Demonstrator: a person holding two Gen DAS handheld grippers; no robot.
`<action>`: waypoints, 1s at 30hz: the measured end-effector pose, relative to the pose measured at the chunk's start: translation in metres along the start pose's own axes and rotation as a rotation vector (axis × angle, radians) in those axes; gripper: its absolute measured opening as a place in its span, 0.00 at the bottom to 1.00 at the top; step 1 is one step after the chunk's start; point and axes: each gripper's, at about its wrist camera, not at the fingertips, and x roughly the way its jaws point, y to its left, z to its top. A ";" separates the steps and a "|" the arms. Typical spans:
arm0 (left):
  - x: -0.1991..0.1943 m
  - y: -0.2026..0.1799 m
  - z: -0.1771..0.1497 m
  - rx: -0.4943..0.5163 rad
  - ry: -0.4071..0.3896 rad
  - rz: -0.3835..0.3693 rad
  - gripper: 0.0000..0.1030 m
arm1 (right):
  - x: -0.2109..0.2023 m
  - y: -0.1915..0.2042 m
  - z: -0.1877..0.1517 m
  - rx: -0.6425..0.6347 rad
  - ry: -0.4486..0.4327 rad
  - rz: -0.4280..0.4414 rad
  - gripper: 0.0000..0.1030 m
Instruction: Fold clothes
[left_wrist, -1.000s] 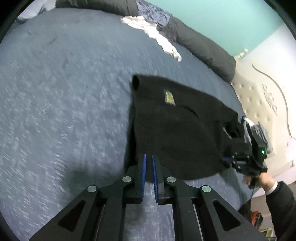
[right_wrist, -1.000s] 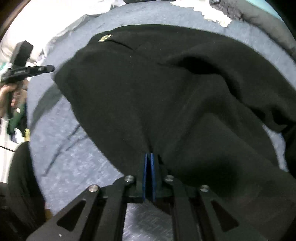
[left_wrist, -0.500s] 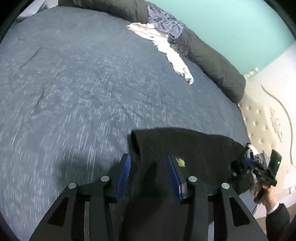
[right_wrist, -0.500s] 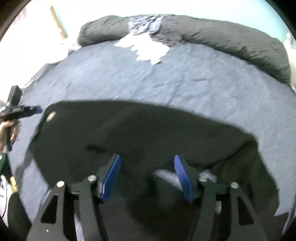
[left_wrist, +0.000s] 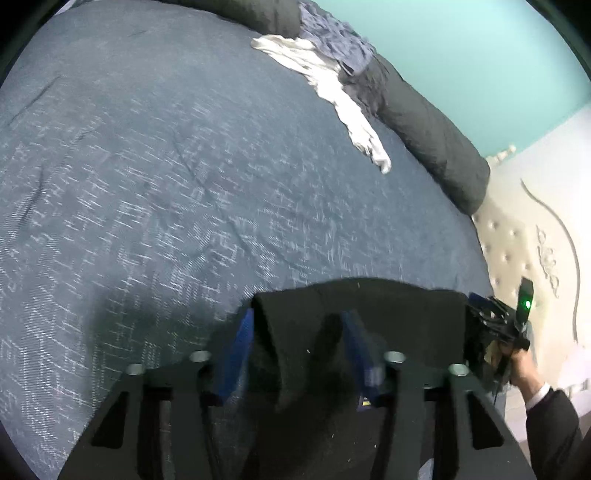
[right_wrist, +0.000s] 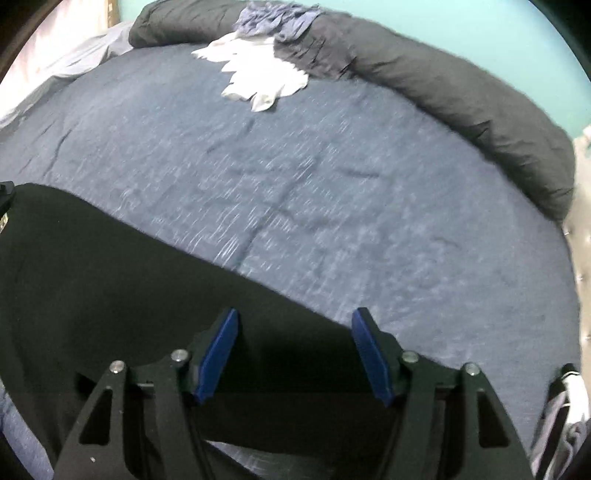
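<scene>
A black garment (left_wrist: 388, 306) lies spread on the blue bedspread (left_wrist: 166, 184). My left gripper (left_wrist: 297, 315) hovers open over its near corner, with cloth below the blue pads (left_wrist: 240, 350) and nothing clamped between them. The right wrist view shows the same black garment (right_wrist: 110, 280) filling the lower left. My right gripper (right_wrist: 295, 314) stands open above the garment's far edge, holding nothing. From the left wrist view, the right gripper (left_wrist: 495, 325) sits at the garment's right end, held by a hand (left_wrist: 521, 365).
A dark grey rolled duvet (right_wrist: 461, 92) runs along the far side of the bed. A white garment (right_wrist: 258, 77) and a blue-grey one (right_wrist: 277, 18) lie against it. A cream tufted headboard (left_wrist: 517, 251) is at the right, with a teal wall (left_wrist: 461, 44) behind.
Both grippers were shut on the black garment a second ago and have opened. The garment now lies on the bed, and both cameras have tilted up toward the far side.
</scene>
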 end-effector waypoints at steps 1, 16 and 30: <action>0.000 -0.002 -0.001 0.008 0.003 0.000 0.28 | 0.001 0.000 -0.003 0.000 0.003 0.019 0.42; -0.033 -0.029 -0.041 0.101 0.058 -0.011 0.05 | -0.070 0.022 -0.063 -0.077 -0.085 0.238 0.03; -0.058 -0.033 -0.085 0.133 0.117 -0.003 0.05 | -0.085 0.044 -0.144 -0.111 0.040 0.333 0.03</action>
